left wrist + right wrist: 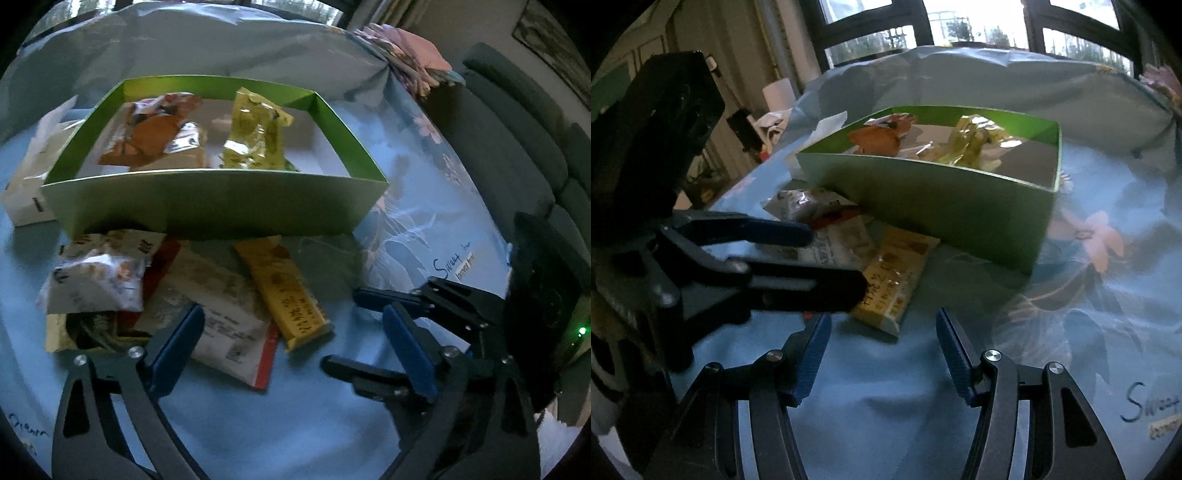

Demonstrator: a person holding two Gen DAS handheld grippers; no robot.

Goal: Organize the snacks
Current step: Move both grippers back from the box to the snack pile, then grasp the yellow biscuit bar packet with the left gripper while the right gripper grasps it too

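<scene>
Both grippers hang with jaws spread and nothing between them, the left gripper (295, 332) over the loose snack packets (221, 306) lying at six o'clock of the green box (207, 218), the right gripper (882, 339) just beside the yellow bar (894, 284).

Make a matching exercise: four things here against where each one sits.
Things:
1. orange packet
2. yellow bar
3. green box
4. silver pouch

Places:
A. on the blue cloth, holding snacks
B. inside the box, left part
C. outside, on the pile's left edge
D. outside, flat before the box's front wall

Pairs: 1-B, 2-D, 3-A, 4-C
</scene>
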